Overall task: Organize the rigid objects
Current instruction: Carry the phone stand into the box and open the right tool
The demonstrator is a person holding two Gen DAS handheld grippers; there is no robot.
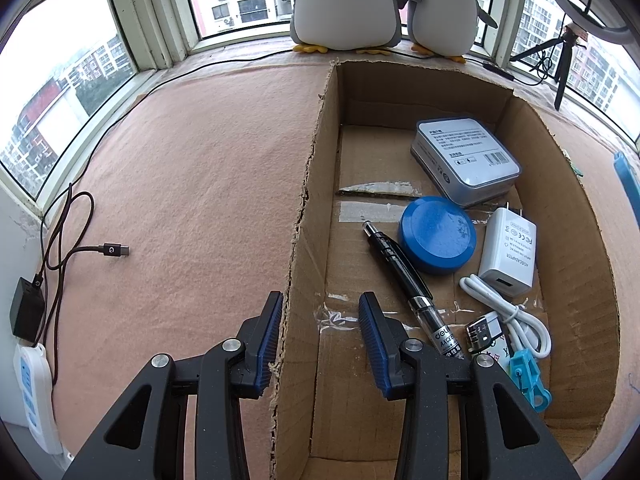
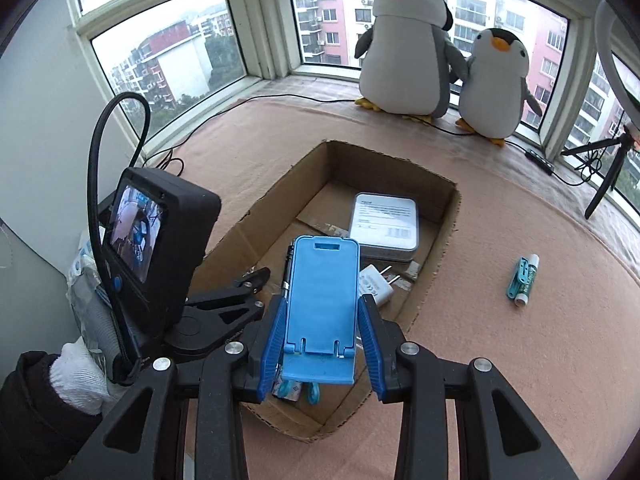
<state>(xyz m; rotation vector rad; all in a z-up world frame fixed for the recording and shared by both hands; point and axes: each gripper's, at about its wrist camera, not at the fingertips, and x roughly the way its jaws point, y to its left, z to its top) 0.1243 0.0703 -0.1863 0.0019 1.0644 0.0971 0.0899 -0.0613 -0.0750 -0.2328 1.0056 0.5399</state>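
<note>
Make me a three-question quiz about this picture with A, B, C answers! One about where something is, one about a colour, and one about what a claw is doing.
1. Where is the lip balm tube?
A. In the cardboard box
B. On the pink mat outside the box
C. On the windowsill

2. What colour is the round lid in the cardboard box?
A. Blue
B. Red
C. Yellow

3. What is the right claw doing?
A. Holding nothing
B. Holding a pen
C. Holding a blue phone stand

Answers: B, it lies on the pink mat right of the box. A, its top is plainly blue. C, the stand sits between the claw's two fingers.
</note>
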